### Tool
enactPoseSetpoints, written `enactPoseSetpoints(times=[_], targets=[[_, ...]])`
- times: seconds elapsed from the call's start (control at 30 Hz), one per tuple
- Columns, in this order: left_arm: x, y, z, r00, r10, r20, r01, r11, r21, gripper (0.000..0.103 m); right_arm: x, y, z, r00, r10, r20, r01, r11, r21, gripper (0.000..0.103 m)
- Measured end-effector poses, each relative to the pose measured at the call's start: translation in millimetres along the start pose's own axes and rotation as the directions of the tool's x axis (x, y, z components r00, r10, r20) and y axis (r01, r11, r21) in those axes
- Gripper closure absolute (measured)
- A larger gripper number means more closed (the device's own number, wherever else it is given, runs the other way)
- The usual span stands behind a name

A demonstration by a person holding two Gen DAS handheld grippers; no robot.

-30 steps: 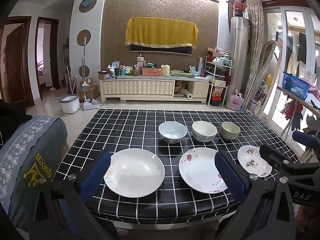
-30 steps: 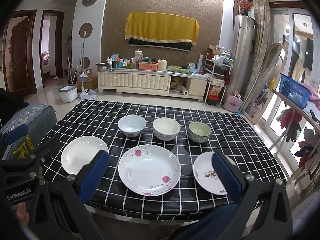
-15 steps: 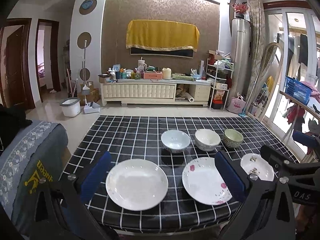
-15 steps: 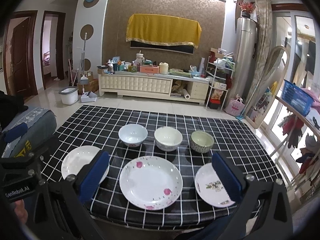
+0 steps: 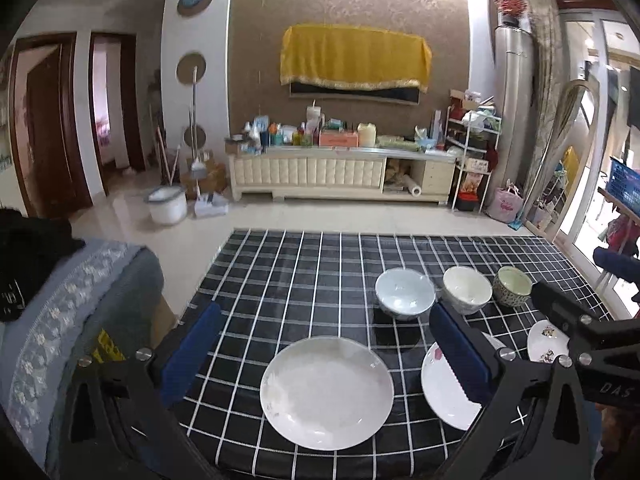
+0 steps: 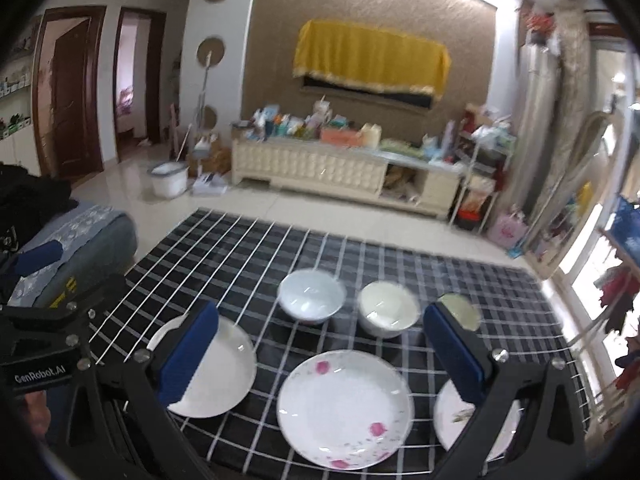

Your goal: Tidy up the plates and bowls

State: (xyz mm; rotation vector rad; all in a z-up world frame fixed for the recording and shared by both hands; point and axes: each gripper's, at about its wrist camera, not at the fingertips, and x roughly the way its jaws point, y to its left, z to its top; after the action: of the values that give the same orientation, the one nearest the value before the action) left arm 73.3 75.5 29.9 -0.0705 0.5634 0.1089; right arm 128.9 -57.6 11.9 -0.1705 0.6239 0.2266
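Left claw [image 5: 326, 344]: spread wide, nothing between its blue pads [image 5: 192, 350], held above the near edge of the bench [image 5: 304, 276]. Plain white plate [image 5: 326, 393] lies flat just ahead of and below it, between the two pads. Flowered plate [image 5: 444, 390] sits beside the right pad, partly hidden behind it. Beyond the pads, three bowls in a row: pale blue bowl [image 5: 405, 292], cream bowl [image 5: 467, 290], green patterned bowl [image 5: 512, 286], each apart from its neighbour. Small plate [image 5: 546, 340] far to the right, half behind the other tool.

Right claw [image 6: 320, 346]: also fully apart, holding nothing, above the near edge. Flowered plate [image 6: 345, 409] lies centred between its pads, just ahead. Plain white plate [image 6: 218, 372] is behind its left pad; small plate [image 6: 454, 412] behind its right pad. Pale blue bowl [image 6: 312, 296] and cream bowl [image 6: 388, 314] stand past the flowered plate; green patterned bowl [image 6: 460, 312] peeks over the right pad. This view is blurred.

All dishes rest upright on the black checked cloth; none stacked.
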Motion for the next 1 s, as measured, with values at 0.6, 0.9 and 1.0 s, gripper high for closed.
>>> enactPoseSetpoints(times=[0.6,0.9,1.0], targets=[[141,71,-86,0.910,0.018,-0.414,-0.055,0.995,-0.080,0.008,155,57,-45,0.916,0.134,-0.378,-0.165,0.985,-0.052,0.017],[183,84,-116,0.846,0.008,-0.533,-0.065,0.994,-0.089,0.034,195,72,-67,0.865,0.143,-0.481,-0.200,0.977,-0.069,0.030],[188,85,-122,0.833,-0.005,-0.554,-0.055,0.994,-0.091,0.043,202,72,-71,0.853,0.150,-0.500,-0.207,0.976,-0.061,0.044]])
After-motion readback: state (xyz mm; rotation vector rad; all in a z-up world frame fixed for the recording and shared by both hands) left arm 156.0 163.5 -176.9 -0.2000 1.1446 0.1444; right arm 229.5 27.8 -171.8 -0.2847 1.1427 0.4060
